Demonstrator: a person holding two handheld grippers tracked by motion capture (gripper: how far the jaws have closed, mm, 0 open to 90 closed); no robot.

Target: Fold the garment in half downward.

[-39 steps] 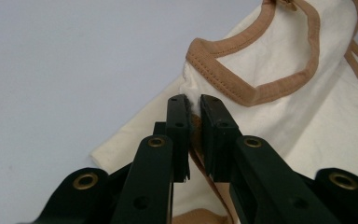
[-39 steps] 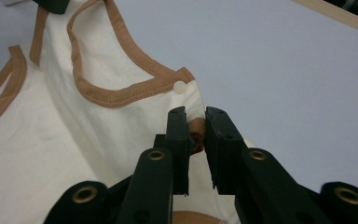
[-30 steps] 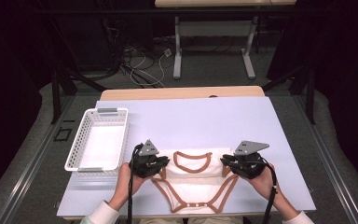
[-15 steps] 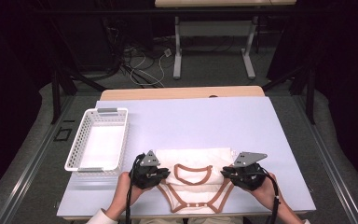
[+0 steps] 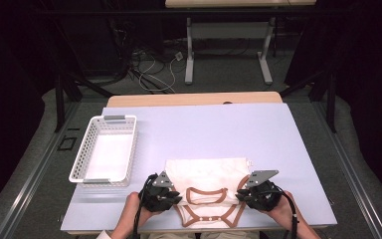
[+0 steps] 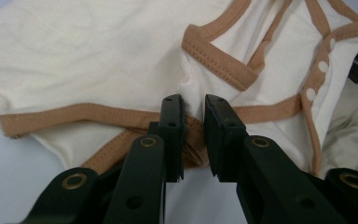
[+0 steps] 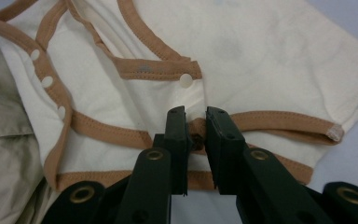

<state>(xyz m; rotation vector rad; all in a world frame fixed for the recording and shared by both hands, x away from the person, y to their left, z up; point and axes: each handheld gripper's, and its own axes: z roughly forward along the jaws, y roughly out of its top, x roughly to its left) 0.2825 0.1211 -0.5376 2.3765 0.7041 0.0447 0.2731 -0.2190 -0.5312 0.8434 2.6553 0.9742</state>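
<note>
At the near edge of the pale lilac worktop [image 5: 278, 134] lies a cream cotton baby bodysuit with tan trim [image 5: 206, 174]. The left hand-held gripper [image 5: 175, 198] and right hand-held gripper [image 5: 240, 195] point inward from either side, each pinching the tan edging between narrow jaws, both hands low on the worktop.

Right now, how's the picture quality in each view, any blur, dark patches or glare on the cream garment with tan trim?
High view: the lilac table is evenly lit, the surroundings fall into near-black, and the white plastic basket looks a little soft. Left gripper view: the cream garment with tan trim is sharp on its stitching, with no glare. Right gripper view: the garment is slightly softer at the far corners.
</note>
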